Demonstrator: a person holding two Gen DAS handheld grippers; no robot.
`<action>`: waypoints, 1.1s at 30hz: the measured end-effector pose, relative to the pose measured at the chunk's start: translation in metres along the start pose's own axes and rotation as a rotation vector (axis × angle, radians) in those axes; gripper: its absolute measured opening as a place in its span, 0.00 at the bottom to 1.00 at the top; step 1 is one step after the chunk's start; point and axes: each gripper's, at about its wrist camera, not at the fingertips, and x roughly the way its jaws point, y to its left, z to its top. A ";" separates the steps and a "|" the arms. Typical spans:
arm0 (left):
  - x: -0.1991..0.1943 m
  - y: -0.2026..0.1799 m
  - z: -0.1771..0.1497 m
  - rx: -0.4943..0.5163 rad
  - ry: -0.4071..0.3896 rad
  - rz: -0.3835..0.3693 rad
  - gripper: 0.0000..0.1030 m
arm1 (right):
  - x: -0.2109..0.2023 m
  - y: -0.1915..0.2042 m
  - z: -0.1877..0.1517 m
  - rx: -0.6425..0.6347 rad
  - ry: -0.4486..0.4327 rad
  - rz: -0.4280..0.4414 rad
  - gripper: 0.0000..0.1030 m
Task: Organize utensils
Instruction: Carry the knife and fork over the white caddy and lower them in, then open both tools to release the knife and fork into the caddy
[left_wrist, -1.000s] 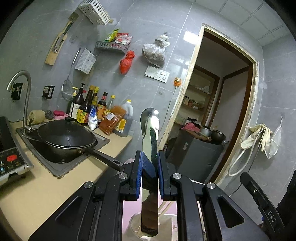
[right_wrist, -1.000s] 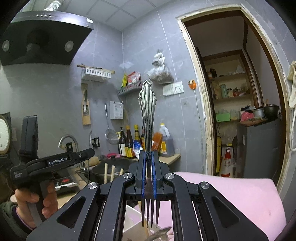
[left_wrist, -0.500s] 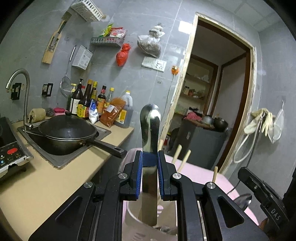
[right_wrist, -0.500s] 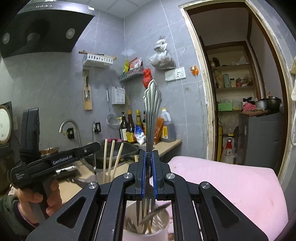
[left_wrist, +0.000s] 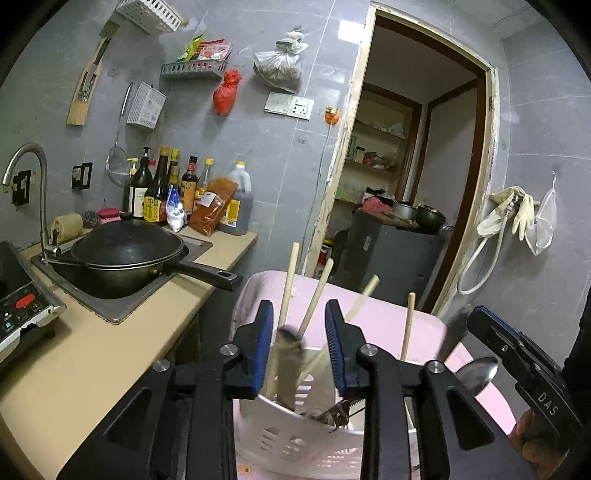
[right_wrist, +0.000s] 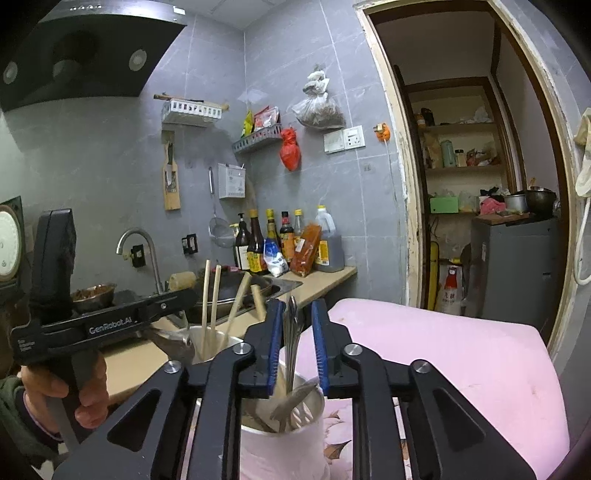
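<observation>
**Knife and fork drop into the holder as both grippers let go**

The left gripper (left_wrist: 300, 347) has just been opening its jaws; they stand narrowly apart, and the blurred table knife (left_wrist: 287, 369) between them touches neither blue pad as it slips blade-down into the white slotted utensil holder (left_wrist: 295, 439). The right gripper (right_wrist: 298, 347) has likewise just parted its jaws a little, leaving the ornate-handled fork (right_wrist: 291, 343) loose between the pads, its tines already down among the cutlery in the same holder (right_wrist: 284, 450).

Risks lie close in. The knife looks tilted and could catch on the holder's rim or knock the wooden chopsticks (left_wrist: 314, 295) leaning at about 12 o'clock from the left jaws. If either gripper pulls back at an angle, a pad may snag a handle and tip the light holder on the pink cushioned surface (right_wrist: 443, 354). The two grippers work over one small opening, so they may also clash; in the left view the right tool's body sits at 3 o'clock, next to a spoon bowl (left_wrist: 478, 374).

Farther out, at 10 o'clock, a black wok (left_wrist: 125, 254) sits in the sink, its handle reaching toward the holder. Sauce bottles (left_wrist: 173, 195) line the grey tiled wall, well apart from the work. An open doorway stands at 2 o'clock.
</observation>
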 end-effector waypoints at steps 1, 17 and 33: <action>-0.002 0.000 0.001 0.000 -0.002 -0.002 0.30 | -0.001 0.000 0.001 -0.001 -0.003 -0.003 0.17; -0.038 -0.013 0.007 -0.008 -0.045 -0.011 0.77 | -0.045 -0.008 0.009 0.031 -0.053 -0.111 0.63; -0.089 -0.055 -0.033 0.085 -0.067 -0.020 0.94 | -0.130 -0.003 -0.011 0.028 -0.043 -0.291 1.00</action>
